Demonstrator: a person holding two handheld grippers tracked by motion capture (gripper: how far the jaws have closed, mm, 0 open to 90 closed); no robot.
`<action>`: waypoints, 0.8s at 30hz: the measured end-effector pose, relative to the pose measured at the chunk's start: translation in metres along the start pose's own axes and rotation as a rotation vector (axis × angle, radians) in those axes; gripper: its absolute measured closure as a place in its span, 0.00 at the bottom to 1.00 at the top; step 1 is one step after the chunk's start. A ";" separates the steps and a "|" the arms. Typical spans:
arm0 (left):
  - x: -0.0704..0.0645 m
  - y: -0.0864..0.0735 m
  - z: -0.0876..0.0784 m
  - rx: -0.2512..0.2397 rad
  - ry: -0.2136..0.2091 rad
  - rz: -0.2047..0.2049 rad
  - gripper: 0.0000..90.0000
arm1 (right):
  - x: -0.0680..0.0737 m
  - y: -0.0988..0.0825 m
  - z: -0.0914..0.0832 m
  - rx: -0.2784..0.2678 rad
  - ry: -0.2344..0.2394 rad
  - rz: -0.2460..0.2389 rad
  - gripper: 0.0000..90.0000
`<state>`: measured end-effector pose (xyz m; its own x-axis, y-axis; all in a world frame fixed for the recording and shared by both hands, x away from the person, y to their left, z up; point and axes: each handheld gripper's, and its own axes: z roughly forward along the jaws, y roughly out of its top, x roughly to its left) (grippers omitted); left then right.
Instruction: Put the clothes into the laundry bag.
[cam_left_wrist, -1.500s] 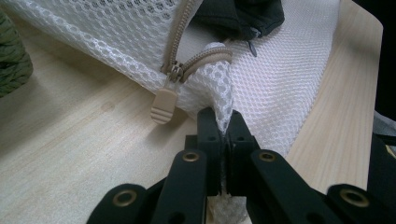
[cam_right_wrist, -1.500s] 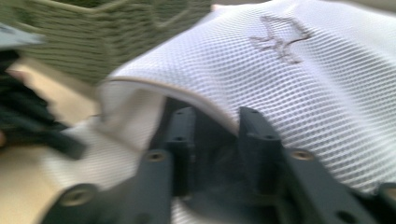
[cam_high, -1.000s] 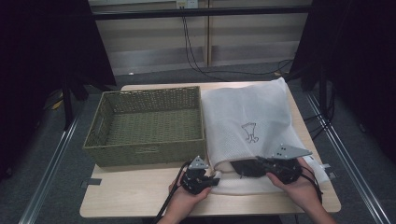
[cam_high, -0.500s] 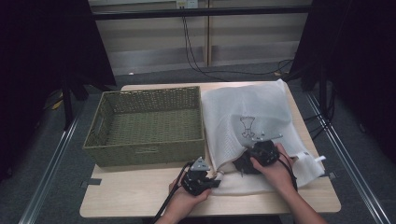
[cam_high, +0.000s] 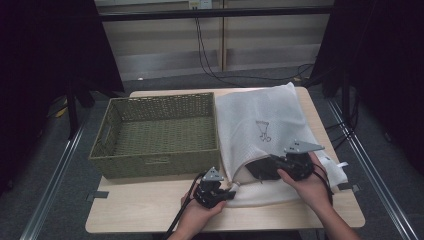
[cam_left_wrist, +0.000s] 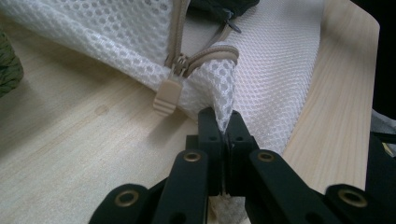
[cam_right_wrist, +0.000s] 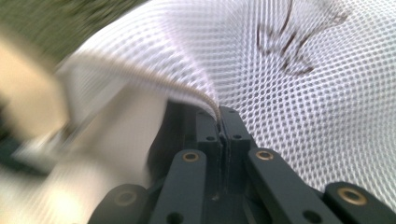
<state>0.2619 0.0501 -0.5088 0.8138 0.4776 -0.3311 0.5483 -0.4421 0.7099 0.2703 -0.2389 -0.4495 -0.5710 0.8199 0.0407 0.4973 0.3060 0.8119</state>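
Pinching the white mesh bag (cam_high: 270, 125) beside the basket (cam_high: 157, 135), both grippers, left (cam_left_wrist: 223, 126) and right (cam_right_wrist: 219, 122), were clamped on its unzipped mouth; next seemingly came spreading it wider.

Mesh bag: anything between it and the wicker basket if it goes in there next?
Nothing visible does. The mesh bag lies right beside the wicker basket, whose inside looks empty. Only the basket's right wall separates them. Left gripper and right gripper are each shut on the bag's edge.

Dim room — grey floor (cam_high: 45, 165), black curtains (cam_high: 45, 45), pale wall panels (cam_high: 165, 45).
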 end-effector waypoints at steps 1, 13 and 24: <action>0.000 0.000 0.000 -0.002 0.003 -0.006 0.98 | 0.002 -0.003 -0.007 0.020 0.009 -0.004 0.98; -0.001 0.001 0.000 0.009 0.009 0.010 0.98 | -0.003 -0.040 0.026 0.186 0.046 -0.009 0.99; 0.001 0.001 -0.001 0.015 -0.016 0.011 0.99 | -0.017 -0.014 0.064 0.149 -0.130 0.105 0.99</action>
<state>0.2626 0.0508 -0.5081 0.8226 0.4605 -0.3336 0.5422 -0.4585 0.7042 0.3150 -0.2264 -0.4991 -0.4265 0.9037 0.0369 0.6462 0.2759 0.7116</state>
